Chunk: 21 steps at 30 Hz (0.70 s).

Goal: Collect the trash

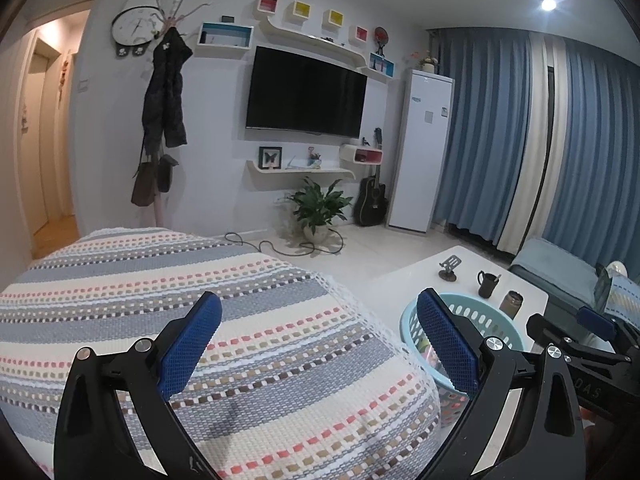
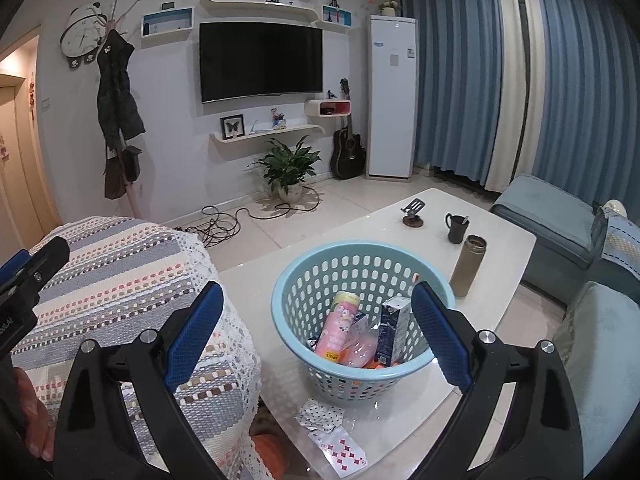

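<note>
1. Blue-padded jaws of the left gripper [image 1: 318,344] are seen spread wide, with nothing between them; they are held over a striped woven cover [image 1: 200,320].
2. The jaws of the right gripper [image 2: 318,336] are likewise released and wide apart, holding nothing, and are raised in front of a pale blue basket [image 2: 296,276].
3. The basket is set on the white tabletop [image 2: 500,256], just beside the edge of the striped cover.
4. Inside the basket, trash is gathered: a pink bottle [image 2: 338,328], a dark carton [image 2: 392,332] and other wrappers.
5. On the tabletop in front of the basket, playing cards [image 2: 340,442] are left lying.
6. Behind the basket, a brown flask [image 2: 466,266], a black mug [image 2: 456,228] and a small stand [image 2: 412,210] are placed.
</note>
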Motion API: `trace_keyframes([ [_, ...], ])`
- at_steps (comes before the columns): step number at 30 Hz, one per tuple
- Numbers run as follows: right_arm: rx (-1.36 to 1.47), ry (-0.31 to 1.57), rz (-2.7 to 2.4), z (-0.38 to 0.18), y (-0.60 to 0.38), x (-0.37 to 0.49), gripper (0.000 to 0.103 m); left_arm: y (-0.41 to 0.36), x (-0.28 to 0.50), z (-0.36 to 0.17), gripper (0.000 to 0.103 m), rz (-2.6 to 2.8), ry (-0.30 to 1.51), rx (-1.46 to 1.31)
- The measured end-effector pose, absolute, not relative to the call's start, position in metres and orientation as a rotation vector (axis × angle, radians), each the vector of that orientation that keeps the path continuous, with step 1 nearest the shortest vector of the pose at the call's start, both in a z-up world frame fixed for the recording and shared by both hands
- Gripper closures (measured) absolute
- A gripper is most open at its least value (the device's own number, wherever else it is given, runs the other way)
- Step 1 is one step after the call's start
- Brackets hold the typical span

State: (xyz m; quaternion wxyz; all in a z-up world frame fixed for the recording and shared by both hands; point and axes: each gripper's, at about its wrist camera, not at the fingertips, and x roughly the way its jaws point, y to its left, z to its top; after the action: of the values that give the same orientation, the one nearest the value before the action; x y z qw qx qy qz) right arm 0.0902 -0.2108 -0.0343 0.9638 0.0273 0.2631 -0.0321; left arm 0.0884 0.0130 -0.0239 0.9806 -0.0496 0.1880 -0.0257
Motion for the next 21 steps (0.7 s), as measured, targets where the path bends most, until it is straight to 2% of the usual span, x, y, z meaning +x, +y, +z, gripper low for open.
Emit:
trace_keyframes([
  [21,0.044,0.516,-0.057,-0.0315,-0.2049,0.0889,0.009,0.0168,0.0913,-0.0252,0.008,-0.021,0.382,-0.089],
])
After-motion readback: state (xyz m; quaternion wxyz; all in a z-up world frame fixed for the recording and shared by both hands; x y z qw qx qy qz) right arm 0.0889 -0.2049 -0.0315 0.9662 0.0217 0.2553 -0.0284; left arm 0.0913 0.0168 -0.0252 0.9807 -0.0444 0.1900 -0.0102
